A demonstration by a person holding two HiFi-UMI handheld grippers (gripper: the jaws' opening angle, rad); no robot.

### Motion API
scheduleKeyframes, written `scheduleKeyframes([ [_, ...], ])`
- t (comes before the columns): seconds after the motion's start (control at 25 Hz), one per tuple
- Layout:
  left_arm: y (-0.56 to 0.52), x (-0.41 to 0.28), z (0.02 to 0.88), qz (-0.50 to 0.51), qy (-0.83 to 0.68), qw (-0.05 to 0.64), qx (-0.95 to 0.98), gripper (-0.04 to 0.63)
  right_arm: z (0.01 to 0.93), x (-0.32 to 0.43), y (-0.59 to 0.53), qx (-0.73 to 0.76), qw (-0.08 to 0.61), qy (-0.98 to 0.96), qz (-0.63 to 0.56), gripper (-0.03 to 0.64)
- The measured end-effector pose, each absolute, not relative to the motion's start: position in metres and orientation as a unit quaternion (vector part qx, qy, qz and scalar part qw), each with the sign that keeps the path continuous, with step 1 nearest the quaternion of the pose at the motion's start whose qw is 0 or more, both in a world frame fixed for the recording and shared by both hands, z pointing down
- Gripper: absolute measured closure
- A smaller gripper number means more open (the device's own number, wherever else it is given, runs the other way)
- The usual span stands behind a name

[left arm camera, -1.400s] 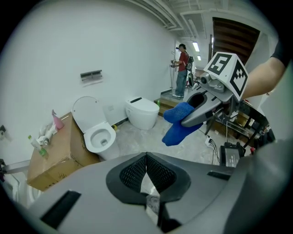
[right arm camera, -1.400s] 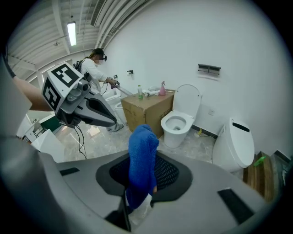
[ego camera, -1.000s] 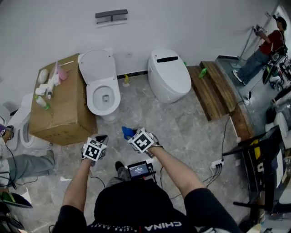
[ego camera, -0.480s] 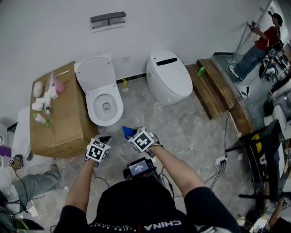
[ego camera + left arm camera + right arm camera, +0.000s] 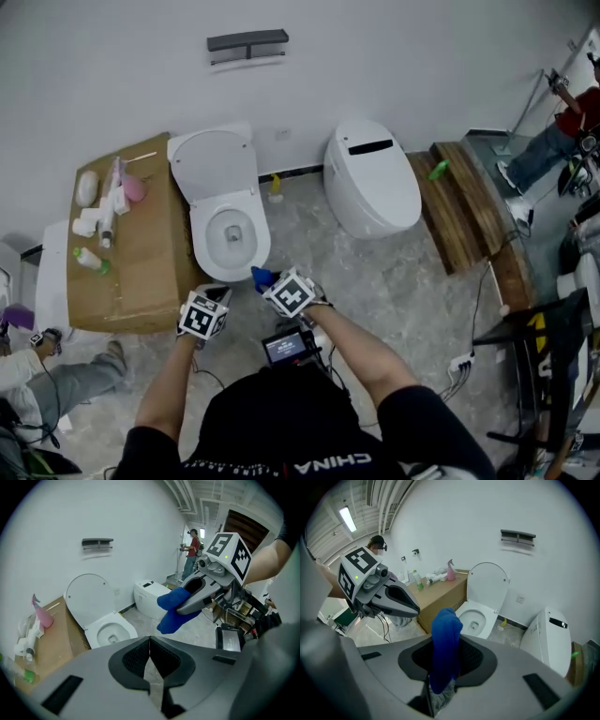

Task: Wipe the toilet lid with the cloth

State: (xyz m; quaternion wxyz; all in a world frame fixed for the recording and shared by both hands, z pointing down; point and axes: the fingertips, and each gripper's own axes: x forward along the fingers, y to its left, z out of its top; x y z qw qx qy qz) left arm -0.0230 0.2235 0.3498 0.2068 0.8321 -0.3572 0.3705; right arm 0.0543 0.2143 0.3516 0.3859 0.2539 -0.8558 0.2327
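A white toilet [image 5: 230, 234] stands against the wall with its lid [image 5: 217, 167] raised upright; both also show in the left gripper view, the bowl [image 5: 110, 630] below the lid [image 5: 89, 595]. My right gripper [image 5: 269, 279] is shut on a blue cloth [image 5: 262, 276] just short of the bowl's front rim. The cloth [image 5: 445, 644] hangs bunched out of its jaws in the right gripper view. My left gripper [image 5: 215, 294] is beside it to the left, shut and holding nothing [image 5: 149, 641].
A cardboard box [image 5: 141, 253] carrying a pink spray bottle [image 5: 133, 187] and other bottles stands left of the toilet. A second, closed toilet [image 5: 375, 187] and a wooden platform [image 5: 464, 206] lie to the right. A yellow item [image 5: 275, 190] stands by the wall. People are at both edges.
Both grippers have moved forward together toward the open toilet; the cloth now sits close to the bowl's front rim. Grip on the cloth is unchanged.
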Motion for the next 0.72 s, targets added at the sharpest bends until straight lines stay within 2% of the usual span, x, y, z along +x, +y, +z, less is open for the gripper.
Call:
scheduleKeyframes([
  [0.4,0.085,-0.014,0.334,0.368,-0.394,0.216,0.814,0.583,0.333,0.048,0.068,0.209,0.379,-0.874,0.221,0.518],
  [0.72,0.025,-0.01,0.333,0.373,-0.411,0.221,0.802,0.583,0.34,0.064,0.004,0.195,0.385,-0.874,0.222,0.518],
])
